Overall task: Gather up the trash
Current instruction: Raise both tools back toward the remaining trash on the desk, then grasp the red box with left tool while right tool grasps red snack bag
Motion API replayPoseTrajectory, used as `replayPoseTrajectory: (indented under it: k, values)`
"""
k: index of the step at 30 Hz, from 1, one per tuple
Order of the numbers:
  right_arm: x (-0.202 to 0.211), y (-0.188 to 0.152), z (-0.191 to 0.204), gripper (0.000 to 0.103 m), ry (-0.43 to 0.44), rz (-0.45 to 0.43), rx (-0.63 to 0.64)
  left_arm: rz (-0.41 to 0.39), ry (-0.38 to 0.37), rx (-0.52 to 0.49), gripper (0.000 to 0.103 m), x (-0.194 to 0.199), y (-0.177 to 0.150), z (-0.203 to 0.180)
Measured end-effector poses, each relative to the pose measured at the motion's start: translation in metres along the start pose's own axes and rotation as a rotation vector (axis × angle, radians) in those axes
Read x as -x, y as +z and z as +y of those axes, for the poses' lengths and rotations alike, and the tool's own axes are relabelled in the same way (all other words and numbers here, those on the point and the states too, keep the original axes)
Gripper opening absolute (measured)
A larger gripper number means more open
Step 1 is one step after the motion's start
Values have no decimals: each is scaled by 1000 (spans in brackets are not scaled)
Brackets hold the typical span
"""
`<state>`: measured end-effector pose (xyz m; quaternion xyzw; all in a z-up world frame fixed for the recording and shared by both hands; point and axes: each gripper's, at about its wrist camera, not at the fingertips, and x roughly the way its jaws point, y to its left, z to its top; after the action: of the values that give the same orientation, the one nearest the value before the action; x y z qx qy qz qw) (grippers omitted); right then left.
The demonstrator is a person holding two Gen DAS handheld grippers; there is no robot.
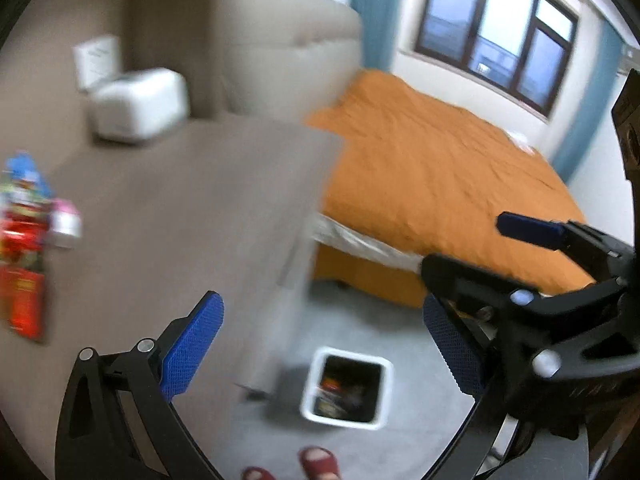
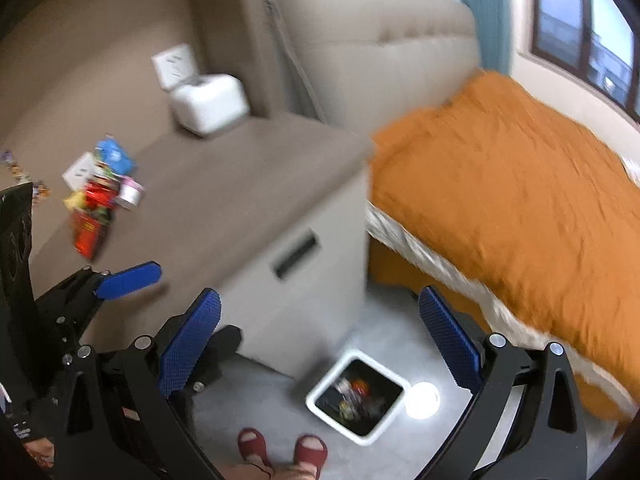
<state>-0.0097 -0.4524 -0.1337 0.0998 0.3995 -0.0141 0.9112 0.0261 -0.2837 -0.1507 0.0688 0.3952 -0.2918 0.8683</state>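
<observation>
While both tools hang above the floor with nothing between their pads, the task stands part done. The white bin (image 2: 355, 399) beside the cabinet (image 2: 224, 200) already holds several wrappers, dark and blurred. A pile of trash (image 2: 96, 208), red, blue and yellow packets with a small white cup, remains on the cabinet top, well apart from the bin. Left gripper (image 1: 320, 344): fingers spread wide, empty. Right gripper (image 2: 320, 344): fingers likewise spread, empty. Judgement: the pile is left to collect; more scraps at the far left edge cannot be identified
</observation>
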Motion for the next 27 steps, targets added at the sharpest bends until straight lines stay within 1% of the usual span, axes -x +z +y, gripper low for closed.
replayPoseTrajectory:
  k: [2,4,5,6,8,10,13,16,19,24,27]
  values:
    - [-2,15,18,99,48,-14,32,-23,59,13,98,11,4,19]
    - [-4,29,40,99,93,-34,71,-50,149,46,98,23,4,47]
    - [-6,34,50,99,115,-36,89,-54,182,58,98,26,3,57]
    - [-10,42,62,99,142,-39,112,-60,240,76,98,31,1,74]
    - [-18,54,83,99,184,-39,152,-67,310,104,98,41,-4,99]
    - [-24,61,103,99,212,-34,179,-76,370,131,98,48,-9,118]
    - [-44,74,130,99,268,-5,205,-68,441,126,98,54,-12,144]
    - [-66,82,155,99,296,23,237,-68,475,120,98,60,-19,168]
    - [-82,88,176,99,315,44,283,-59,497,109,98,52,-15,183]
    - [-112,95,211,99,343,77,339,-18,455,95,98,37,-10,203]
    - [-133,98,231,99,339,92,376,-2,440,77,98,29,-9,209]
